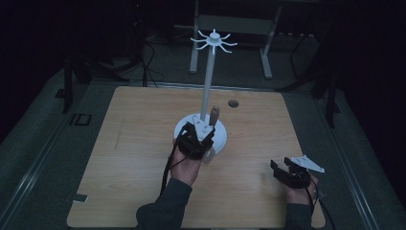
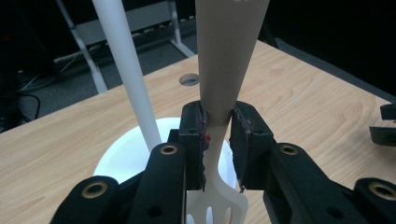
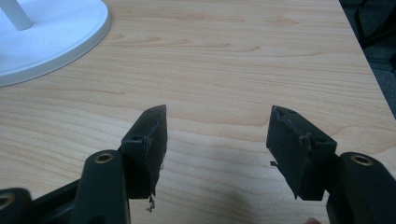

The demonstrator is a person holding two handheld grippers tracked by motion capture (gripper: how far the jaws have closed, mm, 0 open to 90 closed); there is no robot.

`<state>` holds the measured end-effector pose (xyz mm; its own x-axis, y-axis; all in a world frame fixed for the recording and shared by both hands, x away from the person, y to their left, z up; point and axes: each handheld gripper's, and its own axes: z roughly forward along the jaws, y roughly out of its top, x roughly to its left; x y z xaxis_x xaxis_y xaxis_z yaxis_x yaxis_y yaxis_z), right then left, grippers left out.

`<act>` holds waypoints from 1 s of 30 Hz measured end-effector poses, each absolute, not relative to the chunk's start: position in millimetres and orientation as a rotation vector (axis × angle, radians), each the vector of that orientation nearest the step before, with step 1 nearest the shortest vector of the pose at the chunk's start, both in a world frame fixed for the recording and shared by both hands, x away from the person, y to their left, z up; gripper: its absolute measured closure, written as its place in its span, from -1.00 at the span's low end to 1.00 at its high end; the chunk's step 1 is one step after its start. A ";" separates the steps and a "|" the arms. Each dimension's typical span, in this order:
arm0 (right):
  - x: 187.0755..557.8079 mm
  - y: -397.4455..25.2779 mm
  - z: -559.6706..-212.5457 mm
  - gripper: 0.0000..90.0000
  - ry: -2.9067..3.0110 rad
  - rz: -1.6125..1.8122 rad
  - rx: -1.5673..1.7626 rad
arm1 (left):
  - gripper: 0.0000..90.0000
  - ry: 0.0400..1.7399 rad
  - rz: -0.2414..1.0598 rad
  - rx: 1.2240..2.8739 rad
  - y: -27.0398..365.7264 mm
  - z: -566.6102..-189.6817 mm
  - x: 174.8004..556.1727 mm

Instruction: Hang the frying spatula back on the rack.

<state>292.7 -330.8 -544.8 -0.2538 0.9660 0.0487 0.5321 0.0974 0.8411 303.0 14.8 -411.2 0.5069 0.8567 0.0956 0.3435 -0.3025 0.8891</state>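
A white rack stands mid-table: round base (image 1: 221, 139), tall pole (image 1: 207, 81) and a ring of hooks (image 1: 213, 41) on top. My left gripper (image 1: 198, 132) hovers over the base, shut on a pale slotted spatula (image 2: 224, 56). The jaws pinch its thin neck, its slotted head hangs toward me, and its wide handle (image 1: 215, 114) points up beside the pole (image 2: 126, 74). My right gripper (image 1: 281, 166) rests low near the table's front right, open with nothing between its fingers (image 3: 152, 140), over bare wood.
The wooden table (image 1: 134, 143) has a small round hole (image 1: 233, 103) behind the rack. Beyond its far edge stands a metal frame (image 1: 230, 24) with cables on a dark floor. A paper tag (image 1: 79, 197) lies at the front left corner.
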 end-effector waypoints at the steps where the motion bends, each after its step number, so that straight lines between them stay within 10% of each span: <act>1: 292.6 -330.8 -544.7 -0.15 1.847 1.055 1.463 | 0.67 0.996 0.734 1.862 15.0 -410.8 303.1; 30: 293.5 -332.2 -545.6 -0.16 1.845 1.053 1.471 | 0.67 1.017 0.869 1.724 9.6 -379.4 313.0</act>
<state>293.5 -332.2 -545.6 -0.2496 0.9670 0.0514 0.5360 0.0938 0.8390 313.0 9.6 -379.4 0.4086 0.9057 0.1133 0.2535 -0.2319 0.9391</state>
